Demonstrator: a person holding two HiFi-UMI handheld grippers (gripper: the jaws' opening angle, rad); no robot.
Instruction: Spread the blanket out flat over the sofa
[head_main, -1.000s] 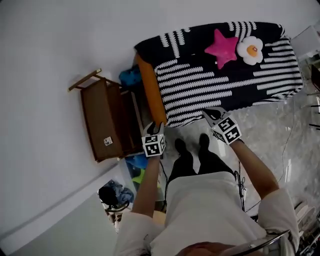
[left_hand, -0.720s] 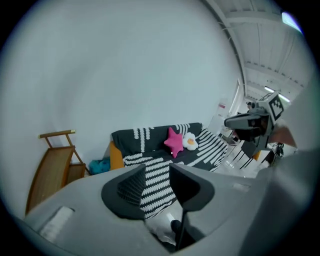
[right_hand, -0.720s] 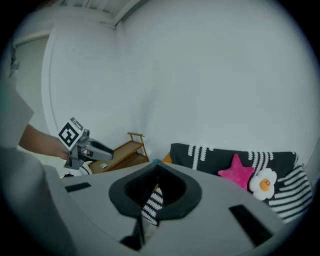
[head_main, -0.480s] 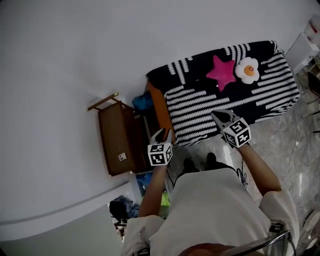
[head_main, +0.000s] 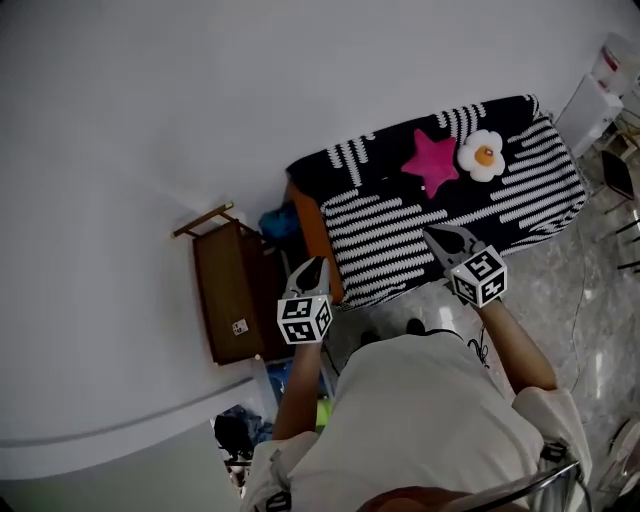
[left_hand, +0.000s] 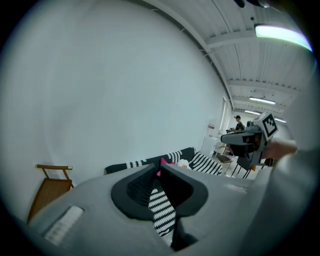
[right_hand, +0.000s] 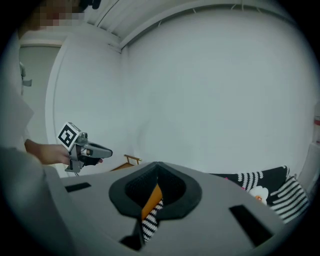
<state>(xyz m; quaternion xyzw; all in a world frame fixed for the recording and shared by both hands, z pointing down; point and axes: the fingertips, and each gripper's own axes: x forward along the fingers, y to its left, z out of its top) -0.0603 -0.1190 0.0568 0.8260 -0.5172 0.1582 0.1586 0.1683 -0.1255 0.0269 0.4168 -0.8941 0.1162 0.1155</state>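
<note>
The black-and-white striped blanket (head_main: 450, 200) lies spread over the sofa, whose orange arm (head_main: 318, 235) shows bare at the left end. My left gripper (head_main: 314, 262) hangs in the air just off that arm. Its jaws are closing, almost tip to tip (left_hand: 156, 169), with nothing between them; the blanket (left_hand: 162, 210) shows only far behind the slit. My right gripper (head_main: 438, 234) hovers over the blanket's front edge. Its jaws are shut and empty (right_hand: 157, 165).
A pink star cushion (head_main: 432, 160) and a white flower cushion (head_main: 484, 153) lie on the blanket. A brown wooden side table (head_main: 232, 295) stands left of the sofa, with blue things (head_main: 283, 222) between them. White appliances (head_main: 590, 95) stand at the far right. The floor is marble.
Both grippers have drawn back a little from the sofa's front edge and risen. The head view has swung, so the sofa now sits farther off. The blanket stays flat.
</note>
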